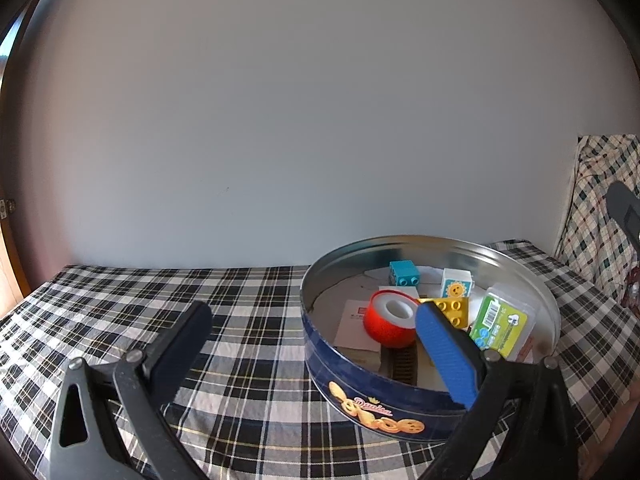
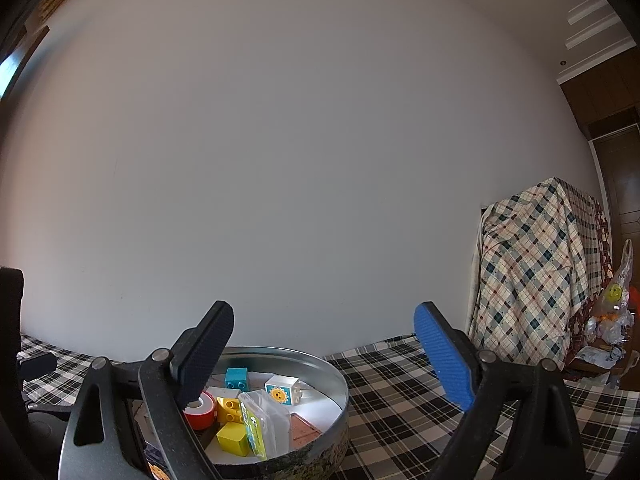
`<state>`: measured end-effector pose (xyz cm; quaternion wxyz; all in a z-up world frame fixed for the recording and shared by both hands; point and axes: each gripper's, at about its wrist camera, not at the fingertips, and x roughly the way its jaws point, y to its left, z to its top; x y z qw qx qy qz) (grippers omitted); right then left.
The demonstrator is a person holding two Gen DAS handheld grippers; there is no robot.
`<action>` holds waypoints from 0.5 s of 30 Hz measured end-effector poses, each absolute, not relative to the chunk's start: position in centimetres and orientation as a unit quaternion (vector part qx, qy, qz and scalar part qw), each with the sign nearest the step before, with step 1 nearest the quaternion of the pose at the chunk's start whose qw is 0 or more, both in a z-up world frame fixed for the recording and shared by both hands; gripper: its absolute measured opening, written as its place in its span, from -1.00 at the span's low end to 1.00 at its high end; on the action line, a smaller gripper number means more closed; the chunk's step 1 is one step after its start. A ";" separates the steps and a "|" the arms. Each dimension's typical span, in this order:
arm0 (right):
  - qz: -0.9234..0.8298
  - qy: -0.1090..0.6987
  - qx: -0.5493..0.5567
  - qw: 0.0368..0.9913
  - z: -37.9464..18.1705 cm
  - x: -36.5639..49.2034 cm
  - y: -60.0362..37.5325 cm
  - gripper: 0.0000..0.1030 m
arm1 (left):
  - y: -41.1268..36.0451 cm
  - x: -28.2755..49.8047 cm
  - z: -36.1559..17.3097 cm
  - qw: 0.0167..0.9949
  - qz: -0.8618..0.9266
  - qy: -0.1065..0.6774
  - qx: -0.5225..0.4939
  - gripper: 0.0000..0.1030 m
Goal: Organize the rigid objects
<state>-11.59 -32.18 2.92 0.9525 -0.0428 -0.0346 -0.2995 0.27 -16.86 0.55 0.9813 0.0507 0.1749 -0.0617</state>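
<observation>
Left wrist view: the left gripper (image 1: 312, 344) stands with its jaws wide apart and nothing between them; its black finger lies over the checked cloth (image 1: 240, 304), while its blue finger reaches over the near wall of the round cookie tin (image 1: 360, 396), which sits ahead and to the right of the tool. Inside the tin, from left to right, lie a white card (image 1: 354, 326), a red tape roll (image 1: 390, 322) just beside the blue fingertip, a teal brick (image 1: 404, 273) toward the far wall, a yellow studded brick (image 1: 454, 310), a white sun-face brick (image 1: 457, 283) and a green-labelled clear packet (image 1: 502, 322). Only this view shows the tin's blue side with its cookie print. Right wrist view: the right gripper (image 2: 324, 354) is likewise spread open and empty, with the tin (image 2: 340, 384) ahead and to the left, partly behind its black finger. Only this view shows a plain yellow block (image 2: 233, 438) near the tin's front wall, beside the packet (image 2: 266, 420), and a brown piece (image 2: 304, 428) right of the packet. Farther right, beyond the blue finger, a plaid-draped object (image 2: 536, 276) stands against the wall.
</observation>
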 end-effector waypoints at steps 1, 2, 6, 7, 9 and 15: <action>-0.299 -0.035 -0.043 0.952 2.9 -11.5 -32.2 0.82 | -16.9 0.2 0.6 0.981 -0.062 0.174 0.052 0.99; -0.299 -0.035 -0.043 0.953 2.9 -11.6 -32.1 0.82 | -16.9 0.3 0.6 0.981 -0.062 0.174 0.052 0.99; -0.298 -0.034 -0.043 0.953 2.8 -11.5 -32.0 0.82 | -17.0 0.3 0.5 0.980 -0.067 0.178 0.055 1.00; -0.299 -0.035 -0.043 0.953 2.8 -11.5 -32.0 0.82 | -17.0 0.2 0.5 0.980 -0.068 0.178 0.056 1.00; -0.299 -0.035 -0.043 0.953 2.9 -11.4 -31.9 0.82 | -16.9 0.2 0.5 0.980 -0.068 0.176 0.057 1.00; -0.300 -0.035 -0.043 0.952 2.9 -11.4 -31.9 0.82 | -16.9 0.2 0.5 0.980 -0.069 0.177 0.058 1.00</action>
